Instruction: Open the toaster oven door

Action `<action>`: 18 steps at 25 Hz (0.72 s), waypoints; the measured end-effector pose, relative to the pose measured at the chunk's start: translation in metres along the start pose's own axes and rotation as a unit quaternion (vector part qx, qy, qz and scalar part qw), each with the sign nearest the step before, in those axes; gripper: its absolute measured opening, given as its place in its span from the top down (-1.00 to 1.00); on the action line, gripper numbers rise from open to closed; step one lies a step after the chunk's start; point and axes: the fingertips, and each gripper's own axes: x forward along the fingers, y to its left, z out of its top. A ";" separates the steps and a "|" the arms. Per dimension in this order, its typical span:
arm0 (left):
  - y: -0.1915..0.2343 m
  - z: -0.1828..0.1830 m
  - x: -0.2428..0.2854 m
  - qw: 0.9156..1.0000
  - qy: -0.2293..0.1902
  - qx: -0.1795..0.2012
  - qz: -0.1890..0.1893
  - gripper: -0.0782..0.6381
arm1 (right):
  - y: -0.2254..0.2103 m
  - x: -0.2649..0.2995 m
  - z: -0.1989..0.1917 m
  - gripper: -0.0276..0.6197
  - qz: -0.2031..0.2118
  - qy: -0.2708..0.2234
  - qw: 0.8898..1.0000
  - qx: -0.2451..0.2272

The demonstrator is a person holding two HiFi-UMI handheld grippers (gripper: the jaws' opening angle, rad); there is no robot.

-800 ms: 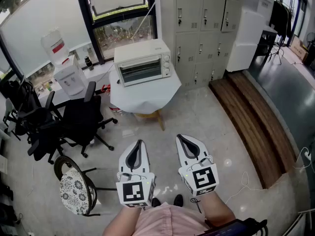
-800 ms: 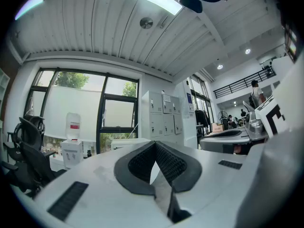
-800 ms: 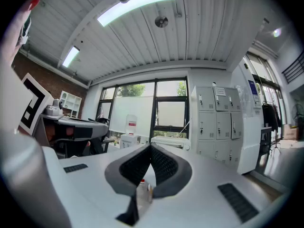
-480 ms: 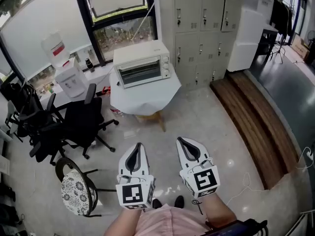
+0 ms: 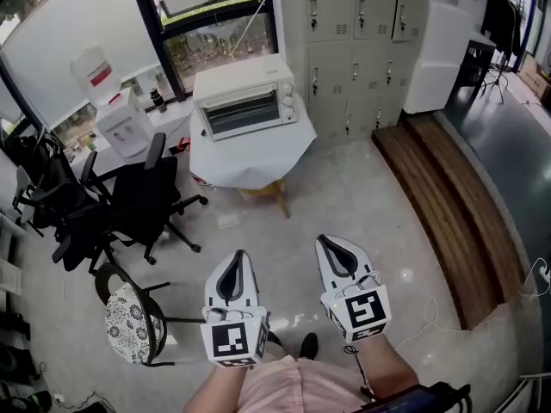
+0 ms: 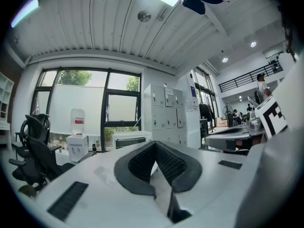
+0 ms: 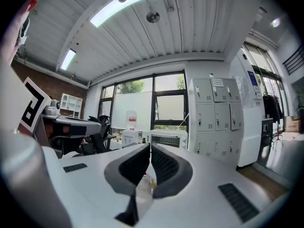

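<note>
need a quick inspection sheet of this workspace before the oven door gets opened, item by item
surface: small table under a white cloth, bare in front of the oven.
job's things: toaster oven at the table's far side, door shut.
clutter: black office chairs left of the table, patterned chair nearer the person; nothing seen loose on the cloth.
grippers: left gripper and right gripper held low, well short of the table, jaws together, both empty.
cables: thin cable on the floor at right.
surroundings: water dispenser, window, grey lockers, wooden step.
</note>
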 end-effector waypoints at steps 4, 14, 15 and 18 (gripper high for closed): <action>0.001 -0.011 0.008 1.000 0.015 0.000 0.005 0.74 | -0.005 0.011 -0.013 0.89 0.007 0.014 1.000 0.008; 0.041 -0.028 0.067 0.999 0.027 -0.016 0.024 0.74 | -0.015 0.085 -0.028 0.89 0.028 0.036 0.999 0.010; 0.047 -0.028 0.076 0.999 0.026 -0.017 0.023 0.74 | -0.018 0.097 -0.026 0.89 0.028 0.035 0.999 0.010; 0.068 -0.023 0.107 1.000 0.017 -0.012 0.022 0.74 | -0.023 0.135 -0.017 0.89 0.029 0.028 0.999 0.003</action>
